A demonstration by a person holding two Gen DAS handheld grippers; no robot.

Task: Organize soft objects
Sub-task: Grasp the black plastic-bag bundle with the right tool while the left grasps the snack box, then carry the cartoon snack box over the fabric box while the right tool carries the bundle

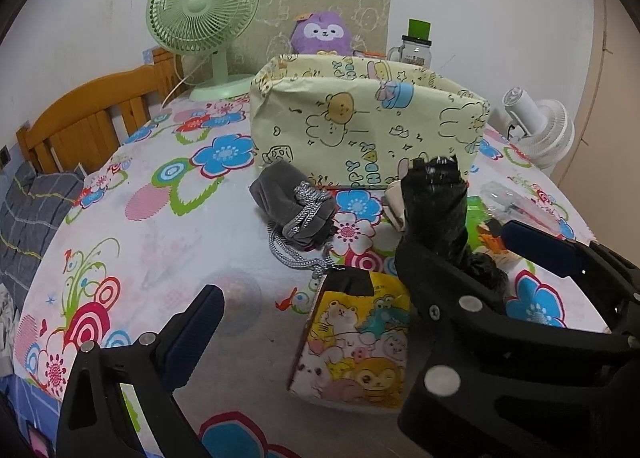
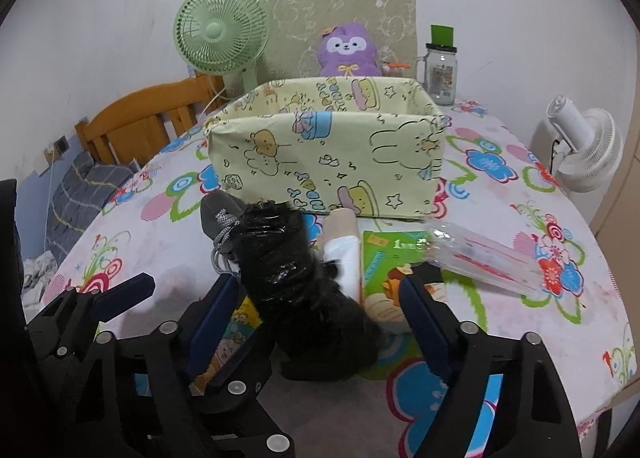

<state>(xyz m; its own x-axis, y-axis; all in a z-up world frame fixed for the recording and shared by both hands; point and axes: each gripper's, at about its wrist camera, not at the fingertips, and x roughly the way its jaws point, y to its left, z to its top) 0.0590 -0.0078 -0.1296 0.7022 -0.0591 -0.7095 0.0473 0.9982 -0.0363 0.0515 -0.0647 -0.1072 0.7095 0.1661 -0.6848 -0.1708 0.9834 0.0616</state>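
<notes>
Black and furry, a soft bundle wrapped partly in shiny black film lies on the flowered table cover between the fingers of the right gripper, whose jaws stand apart with gaps on both sides, not pressing it. Just left, the left gripper is spread wide over a yellow cartoon-animal packet, gripping nothing. Beside the bundle lie a cream-and-white roll, a green picture book and a clear plastic sleeve. Further on, a grey drawstring pouch rests in front of the pale yellow fabric box. Behind it sit a purple plush, a green fan, a glass jar and a white fan.
</notes>
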